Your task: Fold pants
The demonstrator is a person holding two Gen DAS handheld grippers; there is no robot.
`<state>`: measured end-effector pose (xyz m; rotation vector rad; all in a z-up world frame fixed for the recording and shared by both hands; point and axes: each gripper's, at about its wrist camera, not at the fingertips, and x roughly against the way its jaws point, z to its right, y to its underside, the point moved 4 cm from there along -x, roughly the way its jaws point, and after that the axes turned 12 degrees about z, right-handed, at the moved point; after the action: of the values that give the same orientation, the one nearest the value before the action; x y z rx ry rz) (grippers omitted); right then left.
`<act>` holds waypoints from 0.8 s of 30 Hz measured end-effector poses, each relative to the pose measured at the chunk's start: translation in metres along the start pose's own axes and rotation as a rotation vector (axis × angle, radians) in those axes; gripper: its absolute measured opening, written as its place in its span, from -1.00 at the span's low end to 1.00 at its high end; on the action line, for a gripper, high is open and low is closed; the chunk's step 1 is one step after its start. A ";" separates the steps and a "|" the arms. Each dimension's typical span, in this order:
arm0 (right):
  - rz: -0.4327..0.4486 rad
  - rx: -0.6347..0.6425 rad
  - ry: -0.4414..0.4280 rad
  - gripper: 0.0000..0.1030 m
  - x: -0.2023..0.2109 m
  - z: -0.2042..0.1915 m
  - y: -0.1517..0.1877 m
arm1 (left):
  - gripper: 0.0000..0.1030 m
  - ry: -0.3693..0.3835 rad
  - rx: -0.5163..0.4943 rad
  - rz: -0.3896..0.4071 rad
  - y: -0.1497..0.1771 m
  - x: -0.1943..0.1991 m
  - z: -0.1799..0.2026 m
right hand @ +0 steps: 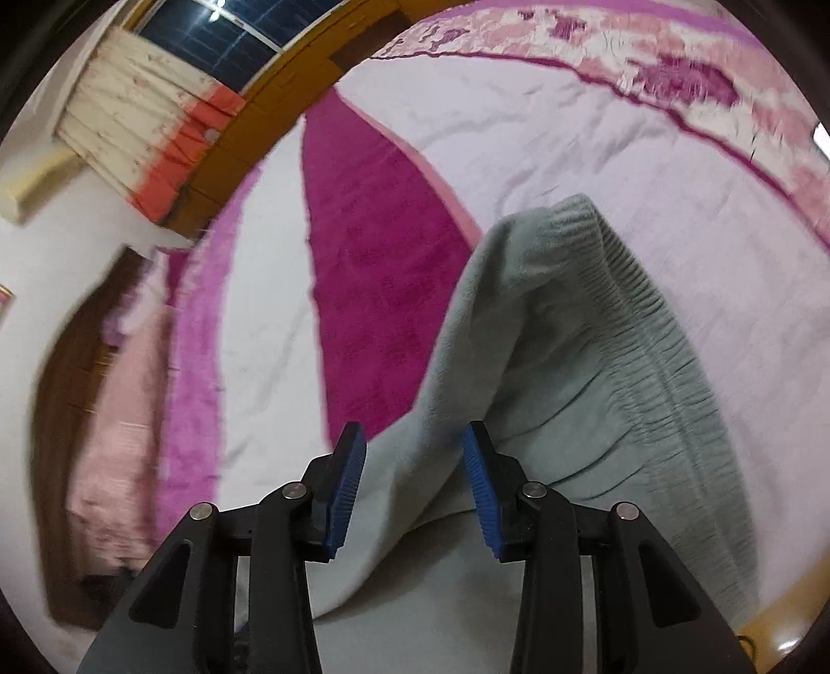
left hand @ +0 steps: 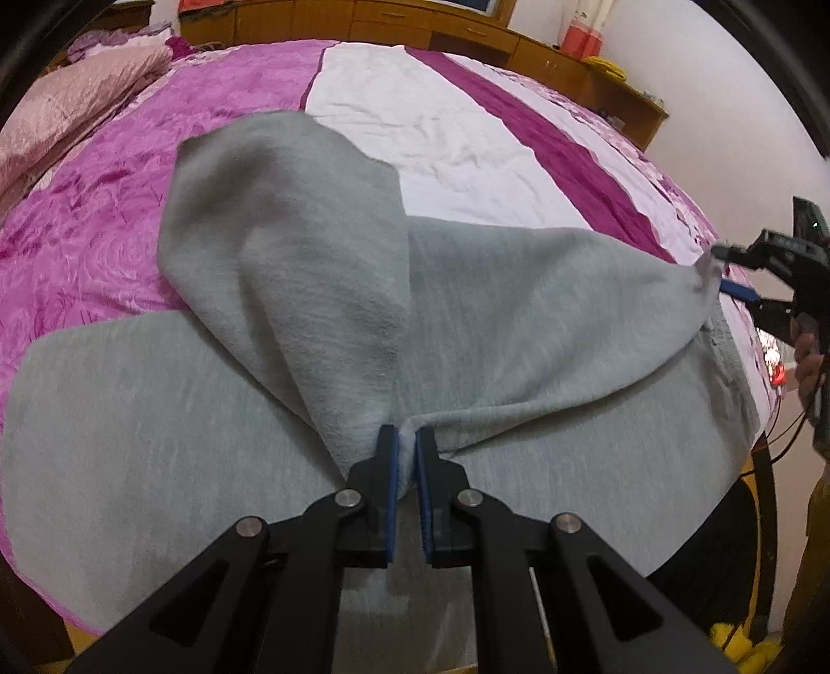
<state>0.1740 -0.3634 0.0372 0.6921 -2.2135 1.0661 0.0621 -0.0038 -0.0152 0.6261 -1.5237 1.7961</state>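
Note:
Grey sweatpants (left hand: 519, 321) lie spread on a bed with a purple and white cover (left hand: 456, 119). My left gripper (left hand: 407, 440) is shut on a fold of the grey fabric near the crotch, lifting one leg (left hand: 290, 233) so it stands up. My right gripper (right hand: 412, 440) has its jaws apart around the fabric edge beside the ribbed elastic waistband (right hand: 643, 321), which is raised off the bed. In the left wrist view the right gripper (left hand: 726, 269) shows at the far right, at the waistband corner, its fingers spread.
A wooden headboard with shelves (left hand: 467, 31) runs behind the bed. A pink quilt (left hand: 78, 98) lies at the far left. The bed edge and floor with cables (left hand: 778, 440) are at the right. A curtain and window (right hand: 171, 93) are beyond the bed.

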 end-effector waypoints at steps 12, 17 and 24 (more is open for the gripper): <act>-0.003 0.130 0.025 -1.00 0.013 0.003 -0.002 | -0.86 0.035 -0.008 0.050 -0.008 0.018 0.000; 0.026 0.144 -0.030 -1.00 0.051 0.000 0.007 | -0.86 0.022 -0.016 0.133 -0.021 0.056 -0.003; 0.018 0.178 -0.085 -1.00 0.090 0.011 0.048 | -0.86 -0.014 -0.053 0.173 -0.013 0.090 -0.005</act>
<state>0.0765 -0.3639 0.0689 0.8092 -2.2178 1.2758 0.0140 0.0195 0.0589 0.4946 -1.6732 1.8748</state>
